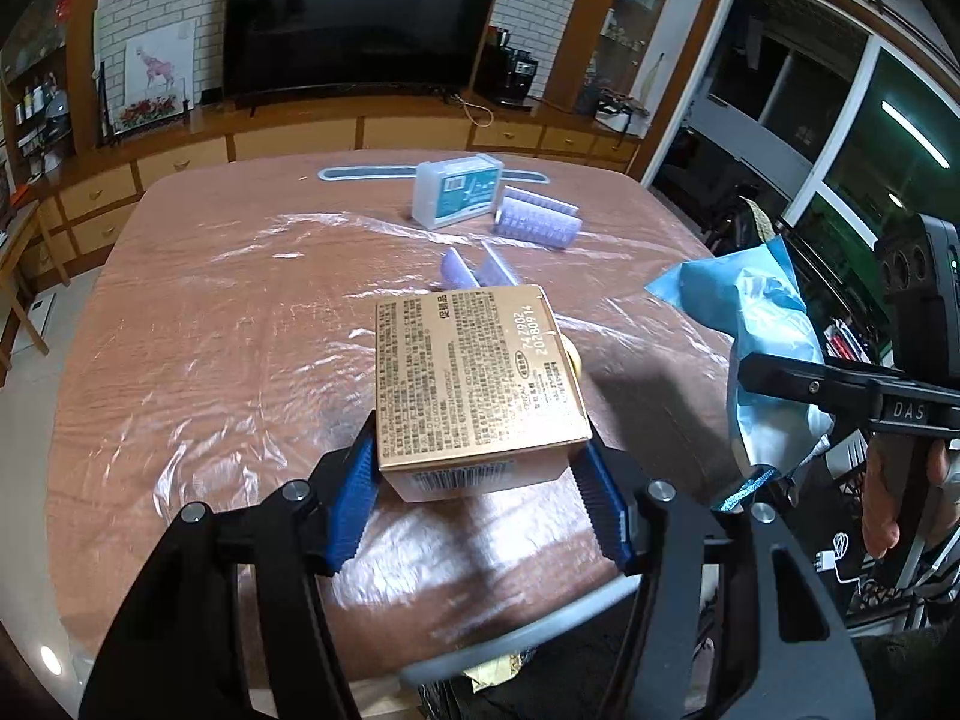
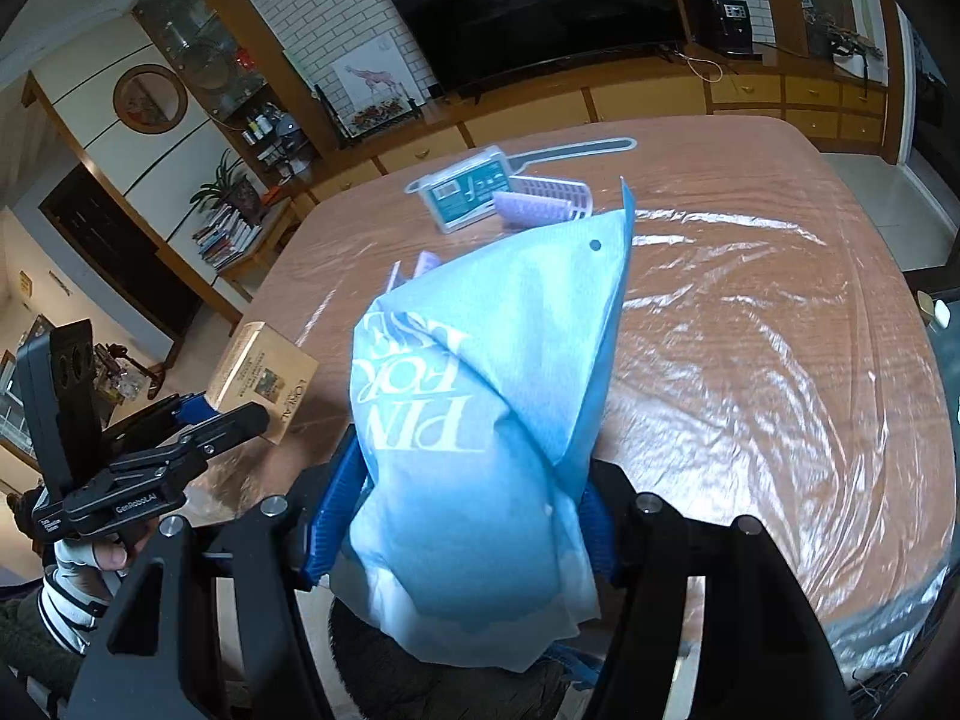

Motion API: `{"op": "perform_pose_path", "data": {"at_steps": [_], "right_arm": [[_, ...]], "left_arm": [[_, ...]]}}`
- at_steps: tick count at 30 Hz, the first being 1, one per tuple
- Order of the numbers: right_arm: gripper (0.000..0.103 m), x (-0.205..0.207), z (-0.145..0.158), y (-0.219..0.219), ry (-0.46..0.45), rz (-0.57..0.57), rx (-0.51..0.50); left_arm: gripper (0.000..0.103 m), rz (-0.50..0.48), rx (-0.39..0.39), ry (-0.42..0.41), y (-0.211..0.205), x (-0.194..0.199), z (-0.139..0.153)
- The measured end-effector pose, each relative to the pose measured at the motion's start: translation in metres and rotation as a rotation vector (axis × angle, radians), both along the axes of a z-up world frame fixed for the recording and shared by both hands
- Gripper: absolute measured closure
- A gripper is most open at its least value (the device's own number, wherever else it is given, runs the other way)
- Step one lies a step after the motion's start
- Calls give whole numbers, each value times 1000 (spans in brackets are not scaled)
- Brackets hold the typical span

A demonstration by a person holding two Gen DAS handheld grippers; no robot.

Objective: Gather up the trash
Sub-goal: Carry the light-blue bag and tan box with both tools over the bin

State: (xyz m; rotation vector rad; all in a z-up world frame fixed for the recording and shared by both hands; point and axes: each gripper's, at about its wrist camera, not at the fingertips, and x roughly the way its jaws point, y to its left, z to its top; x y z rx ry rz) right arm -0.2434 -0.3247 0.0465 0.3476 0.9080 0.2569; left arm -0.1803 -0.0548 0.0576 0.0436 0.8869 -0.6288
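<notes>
Trash is riding in both claws above a plastic-covered table (image 1: pixel 180 312). The left claw (image 1: pixel 480 480) is pinching a gold cardboard box (image 1: pixel 474 372) between its blue pads, squeezing only the near lower corner, with most of the box sticking out toward twelve o'clock. The right claw (image 2: pixel 462 516) is pinching a crumpled blue bag (image 2: pixel 480 420), whose loose top is flopping up toward one o'clock and blocking much of that camera's view.

Judging from the shallow hold, the box could be pivoting or slipping free if the hand tips or swings quickly, since its weight is sitting well ahead of the pads. The bag is soft and bunched, so a fold could be sliding out of the pinch, and it is hiding whatever lies directly ahead of the right claw.

More items are waiting on the table: from the left camera, a white plastic case (image 1: pixel 457 189) at twelve o'clock, a purple ribbed roller (image 1: pixel 537 219) just beside it toward one o'clock, and purple pieces (image 1: pixel 474 270) just beyond the box.
</notes>
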Motion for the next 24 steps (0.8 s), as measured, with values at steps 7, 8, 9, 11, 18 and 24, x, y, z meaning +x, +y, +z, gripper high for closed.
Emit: {"op": "perform_pose_path", "data": {"at_steps": [7,8,9,11,18,24], "right_arm": [[41,-26,0,13,8,25,-1],[41,-30,-1,15,8,28,0],[41,-34,-1,17,10,34,0],[41,-43,-2,21,13,41,-1],[41,-68,-5,29,30,57,-10],[41,-86,-8,34,49,65,-10]], "left_arm": [[42,-38,-5,3,3,-22,2],[42,-43,-4,3,3,-25,2],[42,-49,-3,5,4,-28,2],[42,-58,-1,9,5,-34,1],[42,-104,-1,14,11,-55,-1],[42,-146,-1,11,14,-74,-3]]}}
